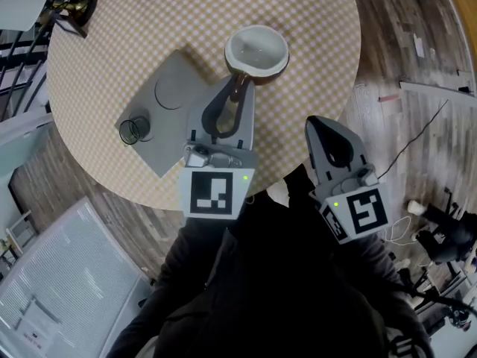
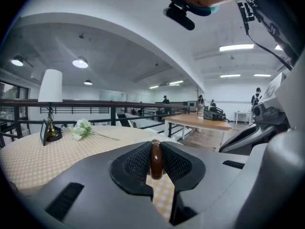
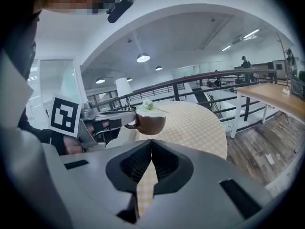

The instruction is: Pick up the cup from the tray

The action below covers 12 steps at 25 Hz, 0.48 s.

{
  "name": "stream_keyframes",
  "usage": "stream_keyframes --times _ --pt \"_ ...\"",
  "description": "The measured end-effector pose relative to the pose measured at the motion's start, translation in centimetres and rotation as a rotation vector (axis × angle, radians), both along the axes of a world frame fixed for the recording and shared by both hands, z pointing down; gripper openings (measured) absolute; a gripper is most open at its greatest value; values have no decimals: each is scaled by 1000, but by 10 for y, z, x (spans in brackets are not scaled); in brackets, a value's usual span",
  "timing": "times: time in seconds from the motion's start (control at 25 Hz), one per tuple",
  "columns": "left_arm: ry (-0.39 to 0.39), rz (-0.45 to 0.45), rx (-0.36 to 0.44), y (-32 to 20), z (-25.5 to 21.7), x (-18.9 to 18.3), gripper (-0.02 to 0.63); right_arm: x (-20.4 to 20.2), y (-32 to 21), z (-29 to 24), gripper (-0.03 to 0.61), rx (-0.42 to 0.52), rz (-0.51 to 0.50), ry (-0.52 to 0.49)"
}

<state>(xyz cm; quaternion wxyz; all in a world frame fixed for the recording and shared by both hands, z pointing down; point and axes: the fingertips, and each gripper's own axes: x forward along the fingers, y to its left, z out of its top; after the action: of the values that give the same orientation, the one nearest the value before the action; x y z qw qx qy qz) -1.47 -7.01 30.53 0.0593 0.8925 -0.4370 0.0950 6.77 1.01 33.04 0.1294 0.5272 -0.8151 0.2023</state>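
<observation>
A brown cup [image 1: 257,51] with a white inside hangs over the checked round table [image 1: 313,21], to the right of the grey tray [image 1: 168,118]. My left gripper [image 1: 239,88] is shut on the cup's handle. In the left gripper view the brown handle [image 2: 156,159] stands pinched between the mesh pads. In the right gripper view the cup [image 3: 150,121] is held level in the air by the left gripper [image 3: 119,123]. My right gripper [image 1: 319,123] is off the table's near edge, shut and empty, and its jaws [image 3: 151,144] meet with nothing between them.
A clear glass [image 1: 134,130] stands on the tray's near-left corner, beside a round recess [image 1: 170,92]. A small dark stand [image 1: 73,10] sits at the table's far left, near white flowers [image 2: 83,128]. Wooden floor [image 1: 417,88] lies to the right.
</observation>
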Motion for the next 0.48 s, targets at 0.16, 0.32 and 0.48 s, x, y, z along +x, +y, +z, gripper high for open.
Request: stream_keyframes --times 0.16,0.32,0.48 --pt "-2 21 -18 -6 0 7 61 6 4 -2 8 -6 38 -2" --pt "-12 37 -27 -6 5 7 61 6 9 0 8 -11 69 1" --pt "-22 49 -41 -5 2 4 61 1 13 -8 8 -18 84 -4"
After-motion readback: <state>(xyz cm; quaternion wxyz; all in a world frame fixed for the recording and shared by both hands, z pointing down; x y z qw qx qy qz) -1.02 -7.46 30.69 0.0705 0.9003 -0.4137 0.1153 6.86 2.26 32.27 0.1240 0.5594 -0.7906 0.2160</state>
